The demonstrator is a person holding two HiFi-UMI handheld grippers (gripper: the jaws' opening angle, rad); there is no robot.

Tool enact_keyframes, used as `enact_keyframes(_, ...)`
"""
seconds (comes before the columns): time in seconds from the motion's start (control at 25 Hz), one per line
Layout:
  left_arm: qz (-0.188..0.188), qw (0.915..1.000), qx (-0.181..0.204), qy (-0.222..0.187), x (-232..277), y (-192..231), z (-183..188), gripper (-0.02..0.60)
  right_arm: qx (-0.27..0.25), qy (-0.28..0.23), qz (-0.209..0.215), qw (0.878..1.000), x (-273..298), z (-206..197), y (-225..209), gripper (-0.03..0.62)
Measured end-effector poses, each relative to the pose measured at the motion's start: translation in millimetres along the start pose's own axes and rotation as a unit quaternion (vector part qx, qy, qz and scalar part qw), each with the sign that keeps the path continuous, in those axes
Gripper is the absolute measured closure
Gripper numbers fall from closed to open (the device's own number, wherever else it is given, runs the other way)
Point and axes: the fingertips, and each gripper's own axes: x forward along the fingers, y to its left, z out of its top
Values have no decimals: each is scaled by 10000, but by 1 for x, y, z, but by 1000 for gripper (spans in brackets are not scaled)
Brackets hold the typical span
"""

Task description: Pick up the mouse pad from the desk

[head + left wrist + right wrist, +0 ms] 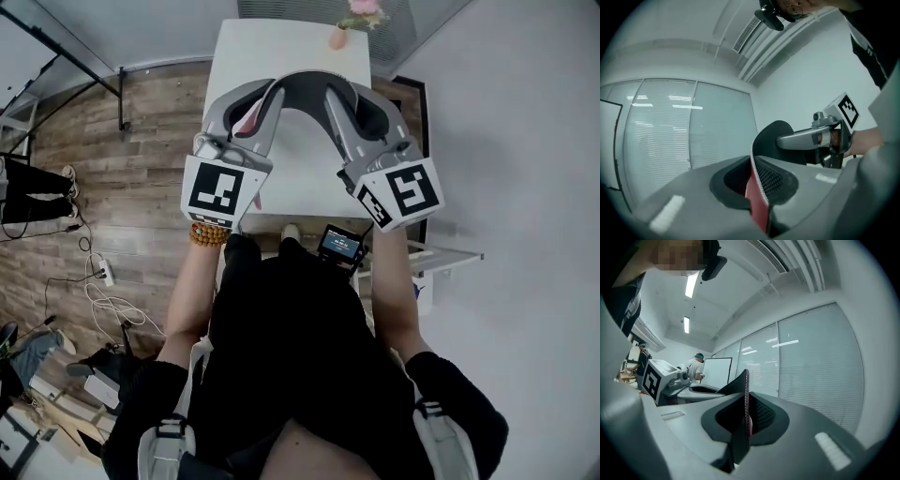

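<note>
The mouse pad (310,87), black on top and red underneath, is held up above the white desk (291,187), bent into an arch between both grippers. My left gripper (251,120) is shut on its left end and my right gripper (354,120) on its right end. In the left gripper view the pad's edge (758,199) stands on end between the closed jaws, and the right gripper (820,136) shows beyond it. In the right gripper view the pad (743,420) is likewise pinched on edge, with the left gripper (665,380) off to the left.
A pink vase with flowers (339,34) stands at the desk's far edge. A small device with a screen (339,244) sits at the near edge. Cables (103,281) lie on the wooden floor at the left. People (696,364) stand by a whiteboard (717,371).
</note>
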Motion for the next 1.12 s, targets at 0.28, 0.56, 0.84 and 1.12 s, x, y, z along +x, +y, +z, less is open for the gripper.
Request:
enact_keyframes(0.28, 150, 9993, 89, -330, -2, 1, 12, 568, -325, -168, -84, 9993, -1, 6, 3, 551)
enact_keyframes(0.56, 204, 9993, 112, -290, 10, 12, 7, 568, -403, -87, -217, 9989, 13, 4, -7, 551)
enact_keyframes(0.84, 151, 9992, 188, -308, 18, 20, 1, 568, -414, -62, -339, 9985, 23, 1, -12, 551)
enact_keyframes(1.12, 31, 9991, 204, -368, 19, 24, -1, 568, -368, -45, -575, 9977, 29, -2, -14, 551)
